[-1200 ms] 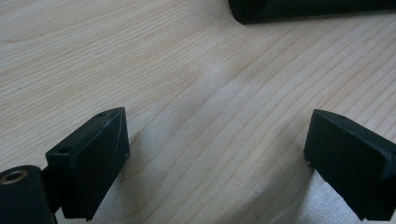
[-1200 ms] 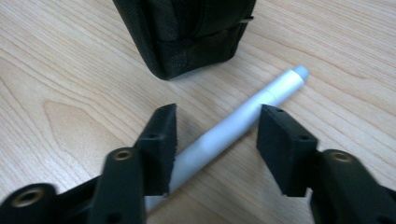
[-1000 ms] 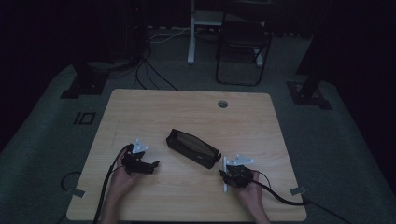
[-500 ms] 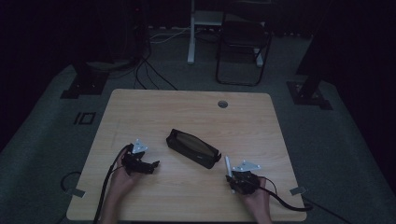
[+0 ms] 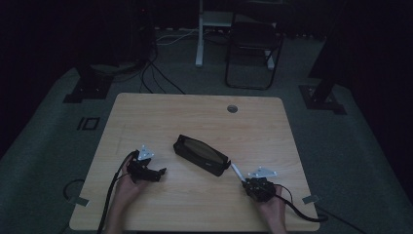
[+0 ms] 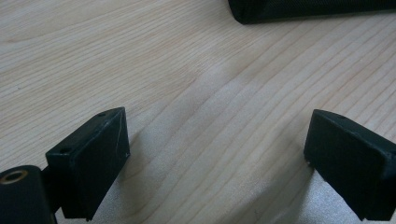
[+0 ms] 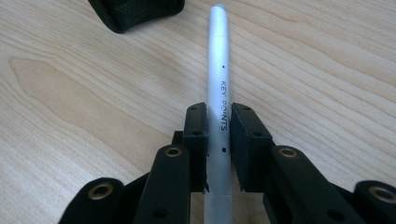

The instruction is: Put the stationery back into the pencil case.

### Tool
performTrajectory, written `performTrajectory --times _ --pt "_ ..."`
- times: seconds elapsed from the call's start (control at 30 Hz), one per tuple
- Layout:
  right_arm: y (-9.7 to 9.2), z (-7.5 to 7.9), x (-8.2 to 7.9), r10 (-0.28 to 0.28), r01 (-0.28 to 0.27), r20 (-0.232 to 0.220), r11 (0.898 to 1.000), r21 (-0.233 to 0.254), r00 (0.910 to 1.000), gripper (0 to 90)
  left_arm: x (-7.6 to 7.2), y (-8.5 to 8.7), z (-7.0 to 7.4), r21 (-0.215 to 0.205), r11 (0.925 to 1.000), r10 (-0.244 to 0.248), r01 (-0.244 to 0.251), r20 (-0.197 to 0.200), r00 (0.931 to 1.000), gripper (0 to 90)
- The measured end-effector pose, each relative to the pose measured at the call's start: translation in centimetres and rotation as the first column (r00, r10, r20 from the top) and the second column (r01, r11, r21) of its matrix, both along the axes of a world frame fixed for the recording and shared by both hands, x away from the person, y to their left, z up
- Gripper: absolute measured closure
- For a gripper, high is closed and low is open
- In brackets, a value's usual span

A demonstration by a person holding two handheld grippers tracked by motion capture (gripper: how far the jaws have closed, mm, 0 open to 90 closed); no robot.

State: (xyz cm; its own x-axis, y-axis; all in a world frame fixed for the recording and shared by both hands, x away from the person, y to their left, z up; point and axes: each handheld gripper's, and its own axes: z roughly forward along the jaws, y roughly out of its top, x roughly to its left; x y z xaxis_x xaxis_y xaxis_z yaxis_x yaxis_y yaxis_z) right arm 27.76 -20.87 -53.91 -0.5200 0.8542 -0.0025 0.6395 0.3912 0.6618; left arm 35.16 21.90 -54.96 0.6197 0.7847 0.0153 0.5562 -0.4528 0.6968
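From the high view, the right tongs [image 5: 242,179] sit near the table's [image 5: 195,112] front right corner with a white pen [image 5: 237,172] sticking out of them. The pen points up and left, straight at the near end of the black pouch [image 5: 201,154], which lies slantwise mid-table. The gap between pen tip and pouch is small, and the pouch's long axis runs roughly in line with the pen. The left tongs [image 5: 159,173] rest on the other side of the pouch, further from its open end, I'd say.

Left tongs view: jaws spread wide, nothing between them, just bare wood. The pouch [image 6: 313,9] shows as a dark strip at the top edge, ahead and a bit to one side.

Right tongs view: the jaws have just been closing and now both pads pinch the pen [image 7: 218,70] about mid-barrel. It runs dead straight out along the tongs' own line. The corner of the pouch [image 7: 135,11] sits just left of the tip, so any push into the pouch needs a slight swing that way, I reckon.
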Motion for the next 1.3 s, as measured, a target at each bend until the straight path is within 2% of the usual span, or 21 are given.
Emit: performTrajectory --times 0.2,0.33,0.6,0.8,1.07,1.3 --pt "-0.5 0.1 -0.2 0.017 -0.017 -0.011 1.000 0.000 0.9998 78.4 0.0 0.0 0.0 0.000 1.0000 0.000 0.000 0.000 1.0000 7.1" --pt "-0.5 0.0 -0.2 0.016 -0.016 -0.002 1.000 0.000 0.9999 78.9 0.0 0.0 0.0 -0.001 1.0000 0.000 0.000 0.000 1.0000 7.1" --pt "-0.8 0.0 -0.1 0.010 -0.009 -0.006 1.000 0.029 0.9999 79.0 0.0 0.0 0.0 -0.001 1.0000 0.001 -0.001 0.000 1.0000 7.1" --pt "-0.8 0.6 -0.2 0.021 -0.021 0.011 0.999 0.045 0.9997 79.0 0.0 0.0 0.0 -0.001 1.0000 0.000 0.000 0.000 1.0000 7.1" --pt "-1.4 1.5 -0.3 0.010 -0.013 0.032 0.997 0.073 0.9994 79.0 0.0 0.0 0.0 -0.001 1.0000 0.001 -0.001 0.000 1.0000 7.1" --pt "-1.5 2.2 -0.4 0.014 -0.017 0.045 0.997 0.073 0.9989 79.0 0.0 0.0 0.0 -0.001 1.0000 0.001 -0.001 0.000 1.0000 7.1"
